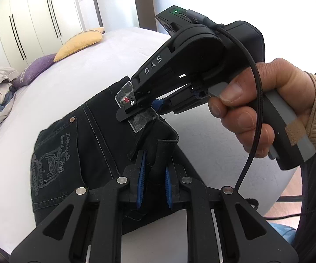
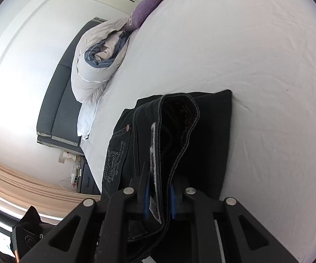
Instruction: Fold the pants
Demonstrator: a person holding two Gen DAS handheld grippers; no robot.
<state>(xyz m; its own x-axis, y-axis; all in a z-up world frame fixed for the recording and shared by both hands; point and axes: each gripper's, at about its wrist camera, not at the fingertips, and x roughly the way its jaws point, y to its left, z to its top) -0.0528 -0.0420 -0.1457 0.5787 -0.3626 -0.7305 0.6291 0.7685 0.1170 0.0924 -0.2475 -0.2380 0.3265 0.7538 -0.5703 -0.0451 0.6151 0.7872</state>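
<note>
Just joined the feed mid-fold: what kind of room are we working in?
Most likely a bedroom. The pants lie on a bed with a white sheet, a rolled duvet and cushions at its head, and a tall wardrobe stands behind.

Bright bedroom, white bed sheet, purple cushion and yellow cushion at far edge, rumpled duvet, white wardrobe, door

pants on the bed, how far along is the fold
Partly done: the black denim pants already lie doubled in layers on the white bed sheet. In hand: the left gripper and right gripper each have their jaws pinched on the hem end. Left: carry that end over, lay it flat and release.
</note>
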